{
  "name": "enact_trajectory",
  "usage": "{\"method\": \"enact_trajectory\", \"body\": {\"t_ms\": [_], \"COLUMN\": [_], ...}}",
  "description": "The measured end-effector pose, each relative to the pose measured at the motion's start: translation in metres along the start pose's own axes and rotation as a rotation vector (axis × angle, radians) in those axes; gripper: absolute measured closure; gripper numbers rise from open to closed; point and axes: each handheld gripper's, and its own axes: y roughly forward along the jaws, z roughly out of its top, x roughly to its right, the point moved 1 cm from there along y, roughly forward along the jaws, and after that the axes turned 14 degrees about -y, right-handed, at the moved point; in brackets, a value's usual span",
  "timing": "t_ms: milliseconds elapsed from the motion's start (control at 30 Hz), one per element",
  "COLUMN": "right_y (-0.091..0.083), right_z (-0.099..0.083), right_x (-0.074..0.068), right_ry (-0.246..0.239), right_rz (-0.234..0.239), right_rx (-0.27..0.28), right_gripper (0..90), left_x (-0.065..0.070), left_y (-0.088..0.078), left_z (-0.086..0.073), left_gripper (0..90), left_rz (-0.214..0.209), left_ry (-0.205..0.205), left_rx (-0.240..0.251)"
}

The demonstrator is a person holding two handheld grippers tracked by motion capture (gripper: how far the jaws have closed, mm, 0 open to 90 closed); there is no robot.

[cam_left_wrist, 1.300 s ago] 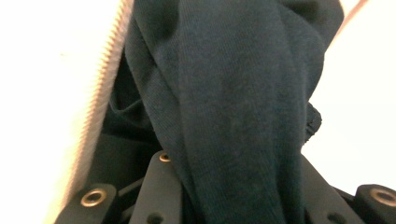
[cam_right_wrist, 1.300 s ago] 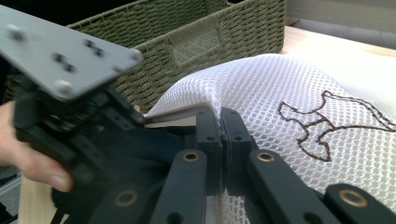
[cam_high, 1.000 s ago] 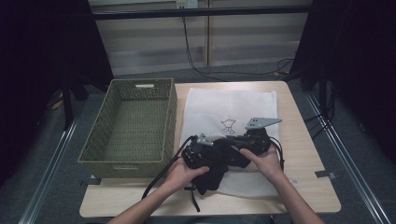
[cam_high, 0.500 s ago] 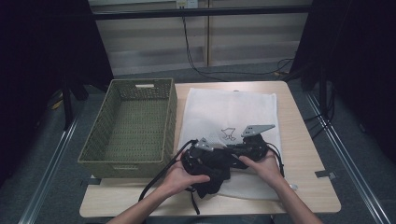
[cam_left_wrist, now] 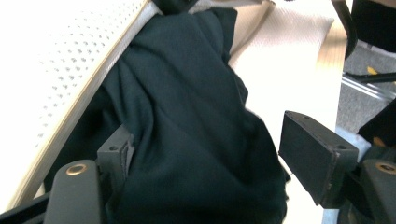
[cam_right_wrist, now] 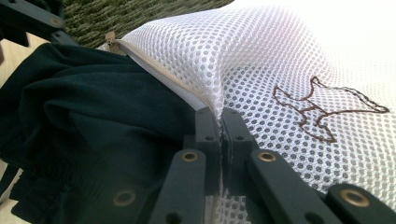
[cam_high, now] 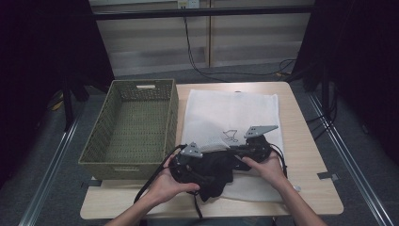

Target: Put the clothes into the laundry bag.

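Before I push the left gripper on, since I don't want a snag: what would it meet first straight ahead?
Most likely the dark garment, bunched between the left gripper and its open jaws. Behind it lies the white mesh bag, though depth is hard to judge.

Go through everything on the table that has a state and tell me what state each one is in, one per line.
White mesh laundry bag: lying flat, near edge lifted open.
Dark garment: crumpled, partly inside the bag's mouth.
Woven basket: upright, nothing in it.
Left gripper: jaws have just been opening, garment between them but not pinched.
Right gripper: shut on the bag's edge.
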Motion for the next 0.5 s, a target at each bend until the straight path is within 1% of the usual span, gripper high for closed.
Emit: {"method": "enact_trajectory", "body": {"t_ms": [33, 100, 133, 200, 233, 267, 300, 333, 367, 433, 467, 500], "right_y": [0.0, 0.001, 0.001, 0.001, 0.001, 0.001, 0.001, 0.001, 0.0, 0.0, 0.0, 0.0], "right_z": [0.0, 0.0, 0.0, 0.001, 0.001, 0.002, 0.002, 0.002, 0.002, 0.002, 0.002, 0.002], "right_x": [0.0, -0.001, -0.001, -0.001, -0.002, -0.002, -0.002, -0.002, -0.002, -0.002, -0.001, -0.001], "right_ry": [0.0, 0.0, 0.002, -0.001, 0.004, 0.007, 0.006, 0.005, 0.004, 0.004, 0.007, 0.005], "right_rz": [0.001, 0.003, 0.003, 0.007, 0.006, 0.004, 0.003, 0.004, 0.004, 0.005, 0.008, 0.008], "right_rx": [0.0, -0.001, -0.001, -0.002, -0.004, -0.006, -0.007, -0.006, -0.006, -0.004, -0.001, 0.0], "right_gripper": [87.8, 87.8, 87.8, 87.8, 87.9, 88.0, 88.0, 88.0, 88.0, 88.1, 88.0, 88.0], "left_x": [-0.001, 0.0, 0.001, 0.003, 0.003, 0.004, 0.004, 0.004, 0.003, 0.003, 0.003, 0.003], "left_y": [0.0, -0.003, -0.003, -0.007, -0.008, -0.01, -0.012, -0.013, -0.017, -0.018, -0.021, -0.021], "left_z": [-0.004, -0.009, -0.01, -0.011, -0.011, -0.011, -0.011, -0.011, -0.011, -0.012, -0.013, -0.015], "left_gripper": [26.9, 27.0, 26.9, 26.9, 25.7, 24.6, 24.1, 24.1, 24.0, 23.9, 23.9, 23.8], "left_rz": [-0.007, 0.002, -0.007, 0.001, -0.006, -0.012, -0.008, -0.005, -0.002, -0.016, -0.004, 0.002], "left_ry": [0.002, -0.001, -0.001, 0.01, 0.012, 0.002, 0.006, 0.007, 0.006, 0.0, 0.01, 0.011], "left_rx": [0.022, 0.029, 0.036, 0.038, 0.045, 0.05, 0.051, 0.064, 0.063, 0.084, 0.055, 0.052]}}
